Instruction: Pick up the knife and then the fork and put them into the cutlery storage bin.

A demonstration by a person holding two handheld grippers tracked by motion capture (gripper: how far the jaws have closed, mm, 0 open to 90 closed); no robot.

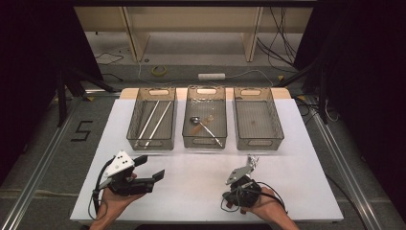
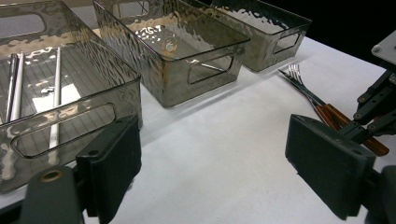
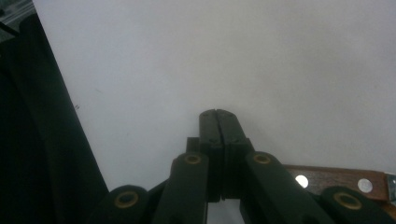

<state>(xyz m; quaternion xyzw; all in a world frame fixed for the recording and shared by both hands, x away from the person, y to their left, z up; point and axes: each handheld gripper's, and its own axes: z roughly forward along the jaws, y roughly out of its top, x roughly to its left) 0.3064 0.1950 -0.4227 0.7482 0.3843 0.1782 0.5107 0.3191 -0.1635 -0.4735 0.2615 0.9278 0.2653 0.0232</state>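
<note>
Nearby, three bins [image 1: 205, 141]; forks [image 2: 303, 88] lie, apparently untouched, by right hand-held gripper [image 1: 249, 165].

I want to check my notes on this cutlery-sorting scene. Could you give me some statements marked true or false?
1. Three clear bins stand in a row on the white table. True.
2. The left tongs are shut. False: the left tongs are open, with nothing between the jaws.
3. The left bin holds two metal chopsticks. True.
4. The forks lie inside the right bin. False: the wooden-handled forks lie on the table in front of the right bin.
5. The right tongs are shut. True.
</note>
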